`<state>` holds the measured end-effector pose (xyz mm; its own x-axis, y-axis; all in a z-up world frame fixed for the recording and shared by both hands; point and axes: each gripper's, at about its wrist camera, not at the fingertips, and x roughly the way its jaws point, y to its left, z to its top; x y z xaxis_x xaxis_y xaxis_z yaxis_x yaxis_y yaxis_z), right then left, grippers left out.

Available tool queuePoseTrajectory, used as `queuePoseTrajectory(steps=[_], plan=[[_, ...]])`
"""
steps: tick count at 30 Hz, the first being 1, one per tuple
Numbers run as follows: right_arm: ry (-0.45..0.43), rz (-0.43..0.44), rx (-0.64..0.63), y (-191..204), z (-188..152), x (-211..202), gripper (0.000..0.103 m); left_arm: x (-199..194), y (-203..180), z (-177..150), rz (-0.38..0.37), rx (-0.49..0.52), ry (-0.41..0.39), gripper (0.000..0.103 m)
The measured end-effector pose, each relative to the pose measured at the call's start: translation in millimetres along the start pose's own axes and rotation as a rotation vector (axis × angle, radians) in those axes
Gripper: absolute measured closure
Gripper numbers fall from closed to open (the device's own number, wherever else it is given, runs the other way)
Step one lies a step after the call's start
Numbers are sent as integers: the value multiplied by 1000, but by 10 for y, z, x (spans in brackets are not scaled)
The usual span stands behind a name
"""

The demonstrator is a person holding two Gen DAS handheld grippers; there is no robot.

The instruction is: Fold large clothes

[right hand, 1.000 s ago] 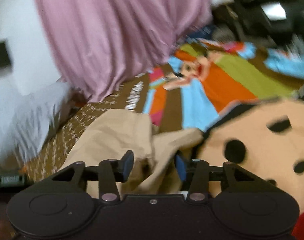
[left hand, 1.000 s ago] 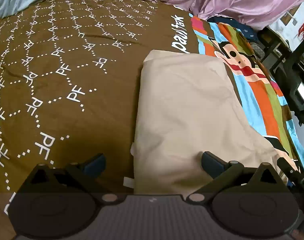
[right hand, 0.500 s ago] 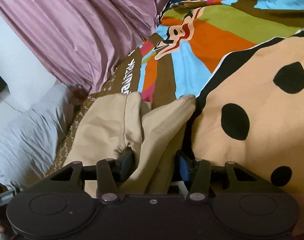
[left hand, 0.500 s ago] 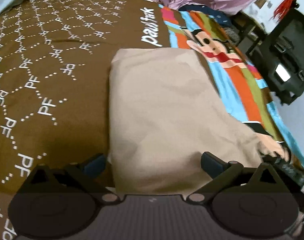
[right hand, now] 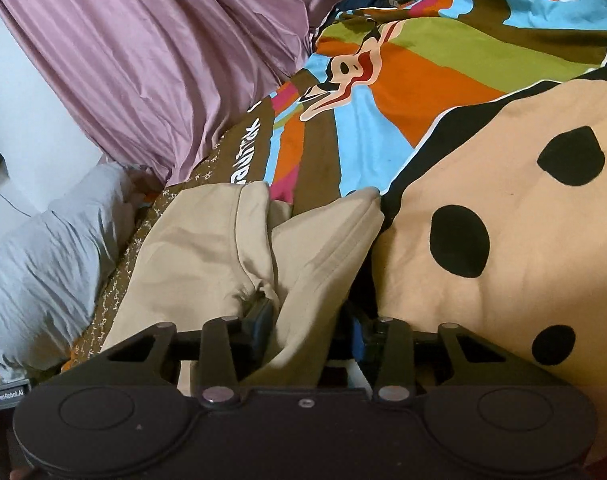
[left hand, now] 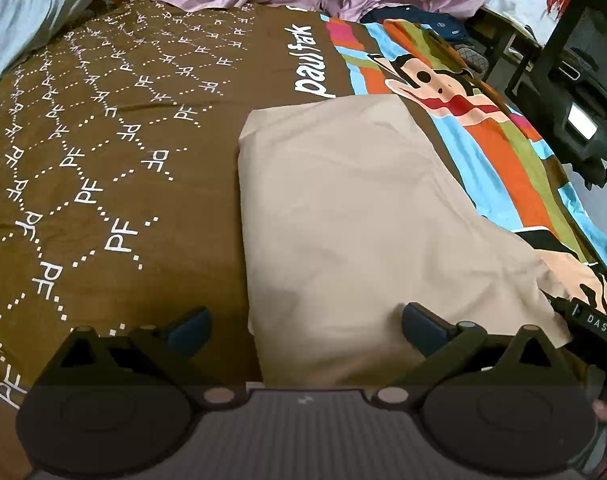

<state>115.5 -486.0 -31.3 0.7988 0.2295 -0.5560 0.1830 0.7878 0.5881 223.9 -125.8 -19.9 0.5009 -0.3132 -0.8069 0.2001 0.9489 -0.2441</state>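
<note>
- The beige garment (left hand: 355, 240) lay folded into a long rectangle on the bedspread (left hand: 123, 160), its far end just short of the cartoon monkey face (left hand: 435, 80) printed there.
- The left gripper (left hand: 305, 330) hovered over the near end of that rectangle, fingers wide apart and holding nothing, one on each side of the garment's left edge.
- The right gripper (right hand: 309, 322) had just been closing, and its fingers (right hand: 259, 316) pinched a bunched flap of the beige cloth, on the side nearer the monkey face than the left gripper sat.
- Best play here, I'd say: get the left fingers onto the near corner before lifting (both corners together keeps the fold square).
- Then carry the near end toward the monkey face, low and level, so the layers don't slide apart.
- Risk: the right grip looked bunched, so the flap could drag unevenly.
</note>
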Motion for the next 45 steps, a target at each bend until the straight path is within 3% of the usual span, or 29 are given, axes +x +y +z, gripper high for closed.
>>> queuePoseTrajectory(steps=[8,14,25,29,34,37,38,41,43,45], plan=[[-2,-46,-131,170,-76,67,54,4,27,-5,-13,-1,-3,0],[-3,-51,-142,171,-74,75,54,17,39,13,-27,2,1,0],[-10,-54,-154,195,-90,83,49,413,460,185,-266,-197,121,1],[-24,-12,-62,104,-32,49,49,494,412,231,-241,-170,139,0],[-50,16,52,-36,43,-11,57,489,303,279,-190,-95,141,0],[-77,41,126,-142,83,-74,60,471,297,276,-194,-93,146,0],[-89,35,150,-183,97,-92,65,478,306,280,-200,-95,149,0],[-65,60,204,-272,107,-65,69,517,342,297,-221,-109,155,0],[-24,90,168,-212,98,-9,65,556,362,311,-239,-116,158,0],[-1,58,56,-55,70,46,63,595,367,321,-259,-126,170,0]])
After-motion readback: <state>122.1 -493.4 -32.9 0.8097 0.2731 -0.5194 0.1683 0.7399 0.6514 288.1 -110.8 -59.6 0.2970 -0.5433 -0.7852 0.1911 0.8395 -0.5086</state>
